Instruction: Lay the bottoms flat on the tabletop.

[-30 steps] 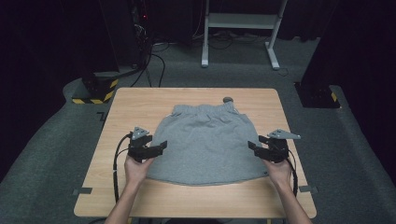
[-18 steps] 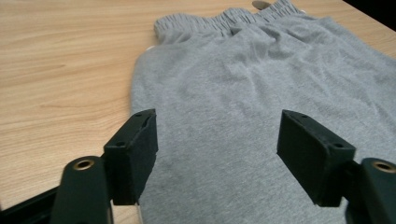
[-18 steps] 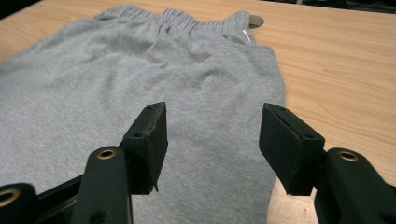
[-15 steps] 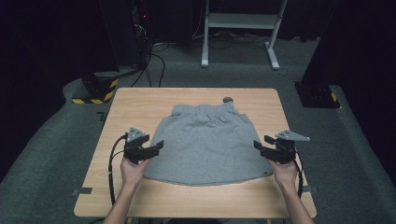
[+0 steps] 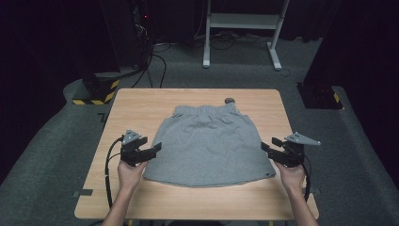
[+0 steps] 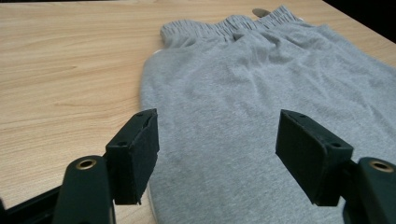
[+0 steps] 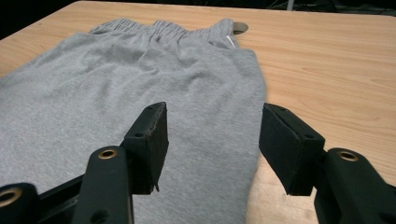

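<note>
A wooden table (image 5: 141, 108) stood on grey carpet (image 5: 51, 155). Far behind it was a white frame stand (image 5: 244, 21), with black cables (image 5: 157, 61) at the far left. The room was dark.

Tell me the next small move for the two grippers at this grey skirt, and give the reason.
Probably lower both grippers and close them on the side edges of the grey skirt. It lies flat on the table, waistband at the far end. The left gripper and the right gripper each stand open over a side edge near the hem, with nothing between the pads yet.
</note>
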The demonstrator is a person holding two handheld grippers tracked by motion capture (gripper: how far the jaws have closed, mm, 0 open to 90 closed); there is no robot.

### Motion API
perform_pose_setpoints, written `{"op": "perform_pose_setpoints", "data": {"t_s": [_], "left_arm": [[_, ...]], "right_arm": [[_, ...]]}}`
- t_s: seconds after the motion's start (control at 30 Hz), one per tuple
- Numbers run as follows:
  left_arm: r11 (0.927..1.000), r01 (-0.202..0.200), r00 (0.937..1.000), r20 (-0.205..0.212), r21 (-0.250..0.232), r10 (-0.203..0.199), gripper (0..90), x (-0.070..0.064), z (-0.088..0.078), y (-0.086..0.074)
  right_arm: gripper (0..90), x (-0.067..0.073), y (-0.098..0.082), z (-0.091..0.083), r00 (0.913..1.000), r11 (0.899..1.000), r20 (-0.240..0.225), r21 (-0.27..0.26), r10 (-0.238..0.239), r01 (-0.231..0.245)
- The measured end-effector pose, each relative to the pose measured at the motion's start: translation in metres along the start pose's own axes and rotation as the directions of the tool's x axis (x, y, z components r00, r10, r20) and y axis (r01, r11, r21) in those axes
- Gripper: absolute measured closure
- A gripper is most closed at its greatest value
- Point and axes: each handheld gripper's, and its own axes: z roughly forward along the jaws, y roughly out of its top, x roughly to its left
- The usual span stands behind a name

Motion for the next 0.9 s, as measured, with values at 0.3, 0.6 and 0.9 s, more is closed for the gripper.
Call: {"op": "perform_pose_setpoints", "data": {"t_s": [0.3, 0.6, 0.9], "left_arm": [[1.0, 0.003, 0.9998, -0.018, -0.009, -0.003, 29.9, 0.003, -0.008, -0.002], [0.9999, 0.006, 0.9997, -0.024, -0.014, -0.006, 29.8, 0.005, -0.015, -0.005], [0.9997, 0.024, 0.9991, -0.035, -0.005, -0.024, 29.7, 0.01, -0.021, -0.011]], "right_arm": [[42.1, -0.004, -0.002, -0.007, 0.9999, 1.0, 0.007, -0.014, 0.014, -0.014], [42.1, -0.007, -0.008, -0.012, 0.9998, 1.0, 0.016, -0.015, 0.014, -0.014], [42.2, -0.012, -0.013, -0.026, 0.9992, 0.999, 0.024, -0.034, 0.031, -0.03]]}}
